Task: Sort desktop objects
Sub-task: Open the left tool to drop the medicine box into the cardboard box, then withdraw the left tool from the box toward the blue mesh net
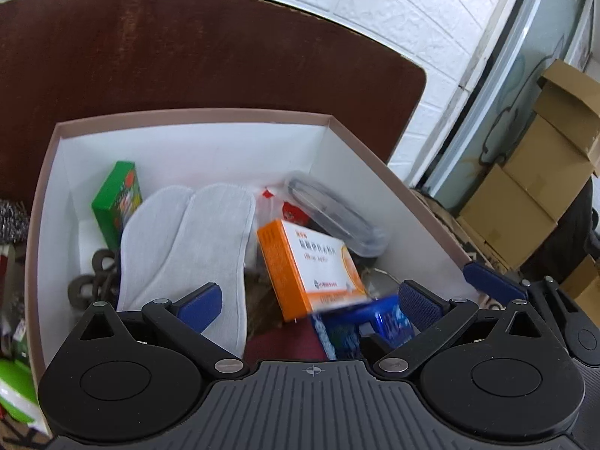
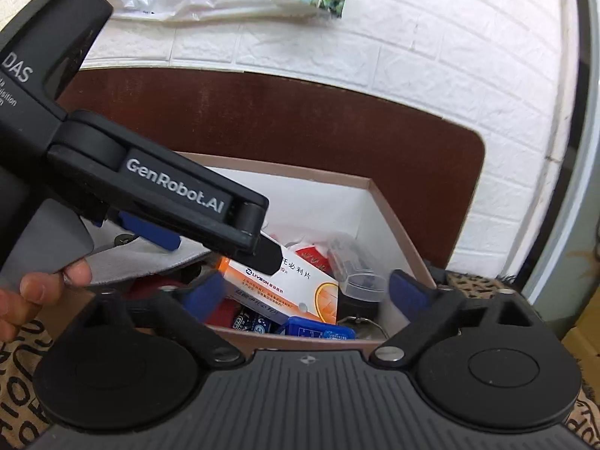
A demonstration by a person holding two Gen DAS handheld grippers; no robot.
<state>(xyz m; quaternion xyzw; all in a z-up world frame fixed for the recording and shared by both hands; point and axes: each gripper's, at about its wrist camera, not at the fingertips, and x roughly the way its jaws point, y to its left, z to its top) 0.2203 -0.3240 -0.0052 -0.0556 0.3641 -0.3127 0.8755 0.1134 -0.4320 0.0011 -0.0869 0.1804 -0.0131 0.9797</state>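
Note:
A pink-rimmed cardboard box (image 1: 195, 116) with white inner walls holds the sorted things: two grey insoles (image 1: 187, 240), a green box (image 1: 116, 198), an orange and white medicine box (image 1: 307, 262), a clear plastic case (image 1: 333, 213), a blue packet (image 1: 360, 326) and dark metal rings (image 1: 93, 281). My left gripper (image 1: 311, 300) is open and empty, hovering over the box's near side. It also shows in the right wrist view (image 2: 210, 240), above the insoles. My right gripper (image 2: 315, 292) is open and empty at the box's near rim (image 2: 300, 341), over the medicine box (image 2: 285, 285).
The box stands on a dark brown table (image 1: 187, 56) against a white brick wall (image 2: 412, 37). Stacked cardboard cartons (image 1: 536, 172) stand at the right. A steel scourer (image 1: 13, 221) and green items (image 1: 15, 386) lie left of the box. A leopard-print cloth (image 2: 476, 281) lies at the right.

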